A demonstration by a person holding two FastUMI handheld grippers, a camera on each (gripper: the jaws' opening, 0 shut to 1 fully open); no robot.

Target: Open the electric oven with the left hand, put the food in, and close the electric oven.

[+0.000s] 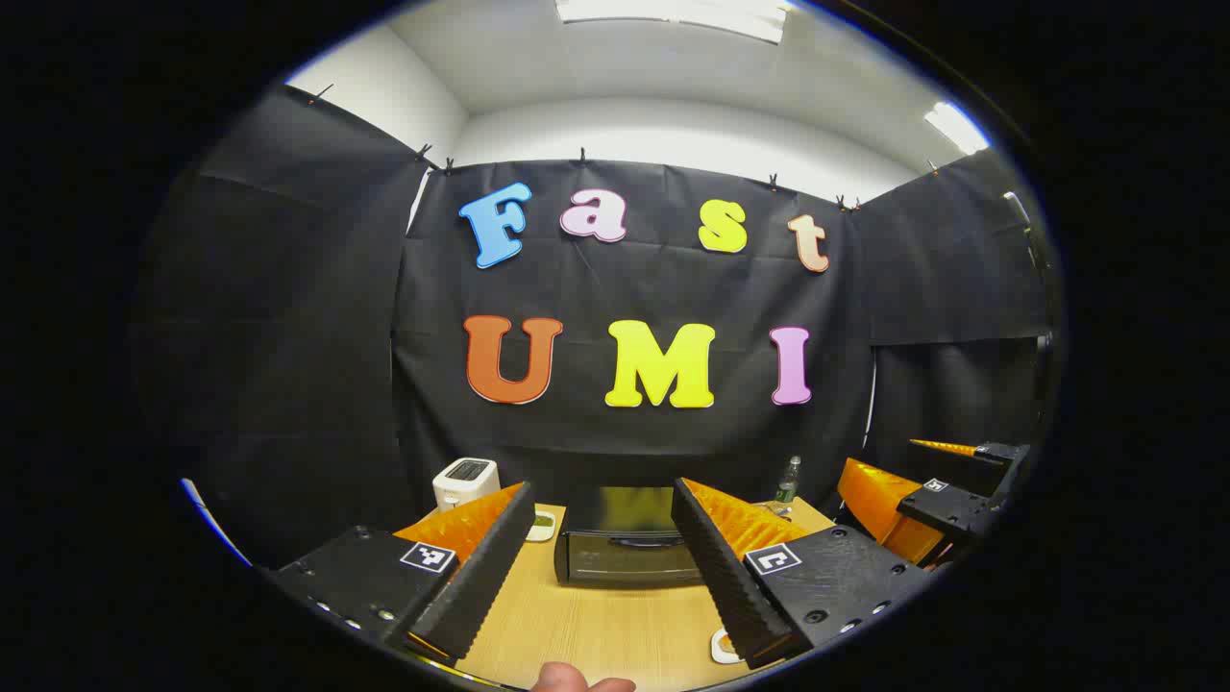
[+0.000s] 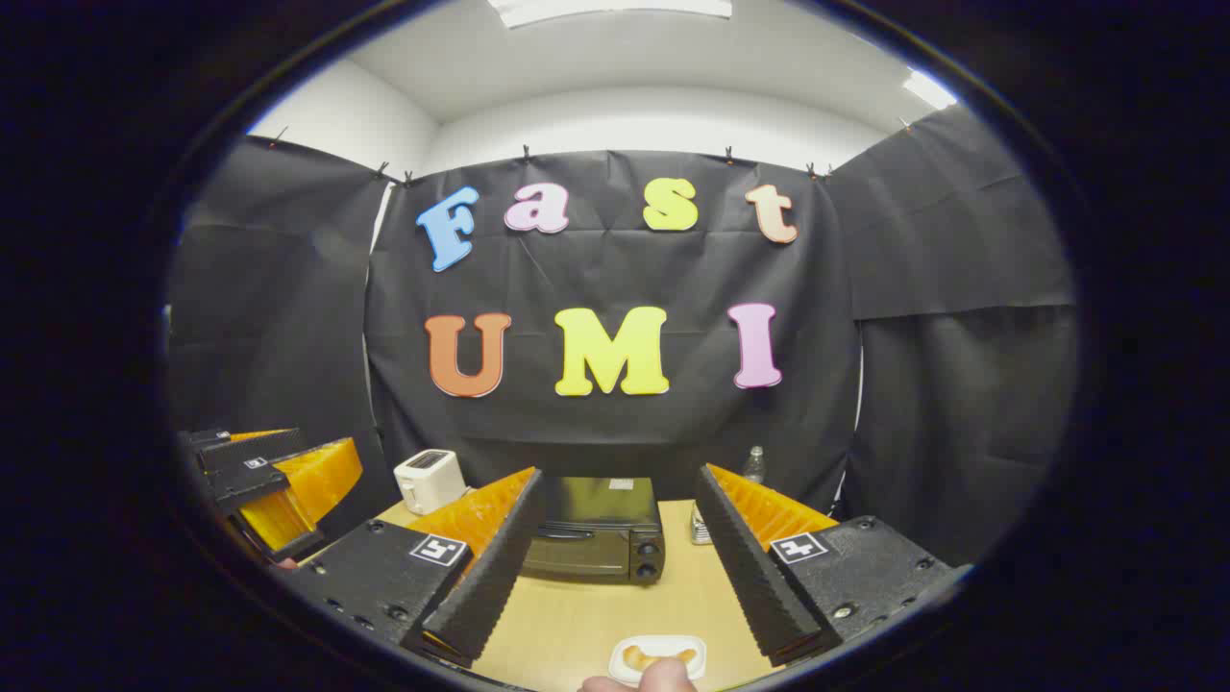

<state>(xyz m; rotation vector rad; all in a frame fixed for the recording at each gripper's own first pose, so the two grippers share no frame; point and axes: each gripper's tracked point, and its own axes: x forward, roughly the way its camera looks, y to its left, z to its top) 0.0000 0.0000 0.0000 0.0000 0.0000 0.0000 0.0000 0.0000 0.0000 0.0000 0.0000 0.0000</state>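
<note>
We hold the left tool [image 1: 601, 557] and right tool [image 2: 620, 548] wide open and empty. Ahead of both on the wooden desk [image 1: 605, 625] stands the closed black metal electric oven [image 1: 625, 548]; we judge its rigid door handle [image 1: 639, 541] the best grip. The light food in its white tray [image 2: 658, 658] lies below the right tool.

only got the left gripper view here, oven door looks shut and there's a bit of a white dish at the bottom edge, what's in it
Observer: In the right gripper view the white dish holds a golden-brown piece of food.
Operator: does the oven have knobs
Observer: Yes, two dark knobs stacked at the right end of the oven front.
Operator: right gripper holding anything
Observer: No, the right gripper is open, nothing between its fingers.
</note>
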